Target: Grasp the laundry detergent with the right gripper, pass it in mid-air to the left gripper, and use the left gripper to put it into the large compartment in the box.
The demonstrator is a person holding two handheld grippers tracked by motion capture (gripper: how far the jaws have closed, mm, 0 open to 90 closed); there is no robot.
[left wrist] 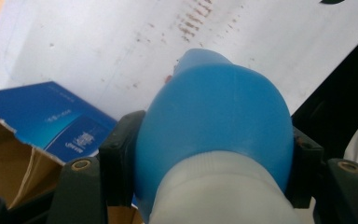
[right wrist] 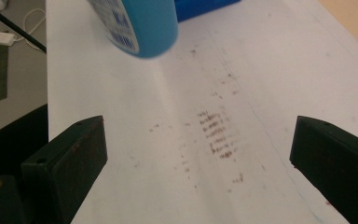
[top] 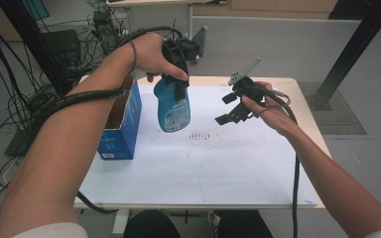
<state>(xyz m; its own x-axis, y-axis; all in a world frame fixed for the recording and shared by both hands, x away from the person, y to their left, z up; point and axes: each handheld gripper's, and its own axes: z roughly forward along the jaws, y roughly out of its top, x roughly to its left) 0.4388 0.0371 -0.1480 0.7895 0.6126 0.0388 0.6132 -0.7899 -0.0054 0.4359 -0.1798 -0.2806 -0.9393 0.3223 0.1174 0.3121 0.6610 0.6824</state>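
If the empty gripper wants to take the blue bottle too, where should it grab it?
Probably the lower body of the blue bottle, coming in from the side facing the right gripper, whose jaws stand wide open with nothing between them. The left gripper already clamps the bottle near its white neck and holds it above the white sheet, so only the rounded lower part, hanging free, is open to grip.

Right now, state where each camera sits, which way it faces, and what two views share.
High view: above the person's side, facing forward and down on the white-covered table; both forearms, left gripper, right gripper.
Left gripper view: rides the left gripper, facing down along jaws clamped near the white-capped top of the blue plastic spray bottle; torn blue cardboard box at left.
Right gripper view: rides the right gripper, facing down between open jaws at reddish-brown marks.
Shared: bottle, marks.
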